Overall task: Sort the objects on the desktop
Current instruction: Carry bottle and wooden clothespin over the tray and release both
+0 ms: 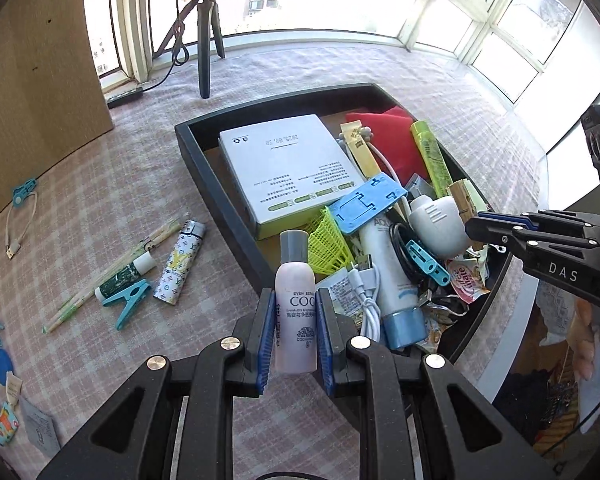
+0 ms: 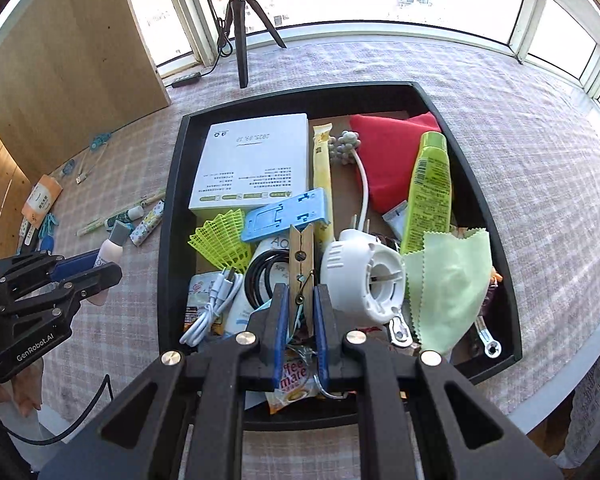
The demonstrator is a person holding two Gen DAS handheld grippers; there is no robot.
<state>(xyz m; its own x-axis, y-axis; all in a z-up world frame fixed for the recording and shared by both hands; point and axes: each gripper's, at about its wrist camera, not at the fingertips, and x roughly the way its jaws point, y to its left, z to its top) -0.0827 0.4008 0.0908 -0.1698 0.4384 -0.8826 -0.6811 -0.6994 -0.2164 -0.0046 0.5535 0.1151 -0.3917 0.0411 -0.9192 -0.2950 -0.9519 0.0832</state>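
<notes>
My left gripper (image 1: 295,310) is shut on a pale pink bottle with a grey cap (image 1: 295,300), held upright over the near left rim of the black tray (image 1: 220,200). It also shows in the right wrist view (image 2: 110,250). My right gripper (image 2: 301,300) is shut on a wooden clothespin (image 2: 302,264), held above the clutter in the tray (image 2: 172,208). The clothespin also shows in the left wrist view (image 1: 462,200), in the right gripper (image 1: 478,226).
The tray holds a white box (image 1: 288,172), a blue phone stand (image 2: 286,214), a yellow-green shuttlecock (image 2: 224,244), a white round device (image 2: 364,280), a green cloth (image 2: 446,284), a green tube (image 2: 430,184) and cables. A lighter (image 1: 180,264), a blue clip (image 1: 130,306) and chopsticks lie on the tablecloth. A tripod (image 1: 206,40) stands behind.
</notes>
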